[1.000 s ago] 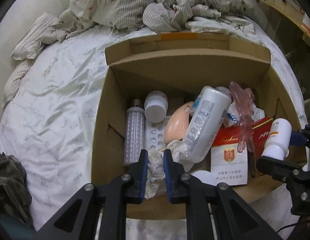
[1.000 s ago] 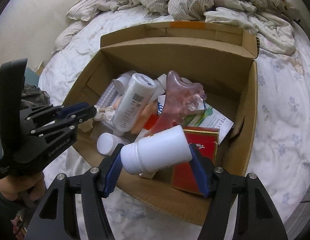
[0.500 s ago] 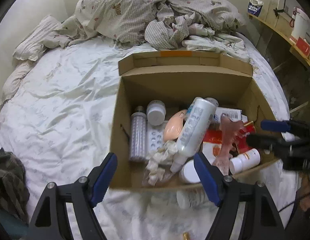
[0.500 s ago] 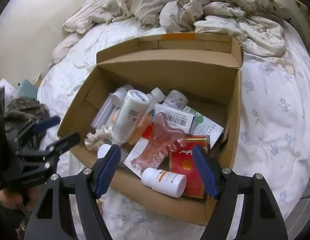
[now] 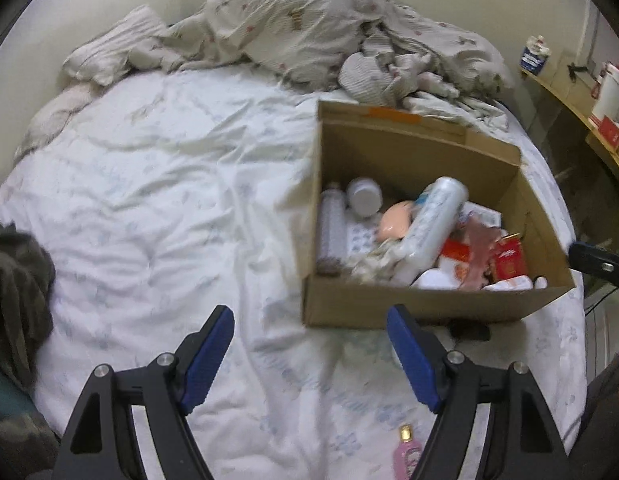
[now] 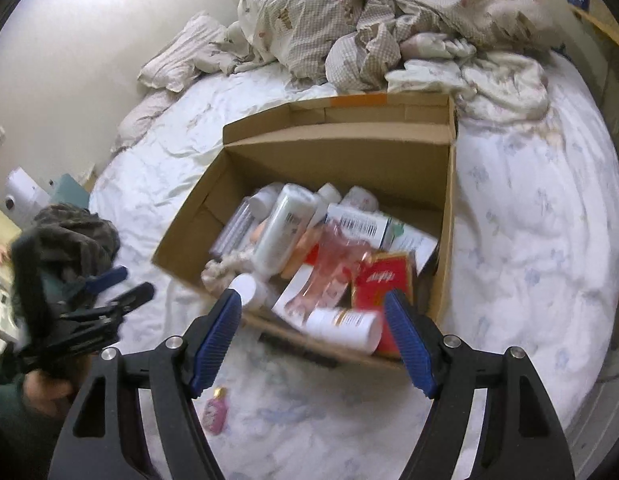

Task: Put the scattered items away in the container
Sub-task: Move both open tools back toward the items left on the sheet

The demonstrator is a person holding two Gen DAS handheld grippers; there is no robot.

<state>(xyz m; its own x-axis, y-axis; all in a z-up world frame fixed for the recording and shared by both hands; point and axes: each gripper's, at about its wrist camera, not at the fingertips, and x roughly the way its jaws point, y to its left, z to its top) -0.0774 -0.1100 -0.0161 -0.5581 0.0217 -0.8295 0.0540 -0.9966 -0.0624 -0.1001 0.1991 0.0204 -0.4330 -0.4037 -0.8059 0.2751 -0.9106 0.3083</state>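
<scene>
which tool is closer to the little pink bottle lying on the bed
Left, it seems. The pink bottle lies just under the left tool, by its right finger. The right tool hangs nearer the cardboard box.

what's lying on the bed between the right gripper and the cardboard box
Mostly bare sheet. The right wrist view shows only a small pink bottle left of the right gripper, short of the cardboard box.

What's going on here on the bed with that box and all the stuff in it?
A person with a gripper in each hand is tidying loose items into a cardboard box on the bed. The left gripper and right gripper are both open and empty. The box holds bottles and packets; a small pink bottle lies on the sheet outside it.
</scene>
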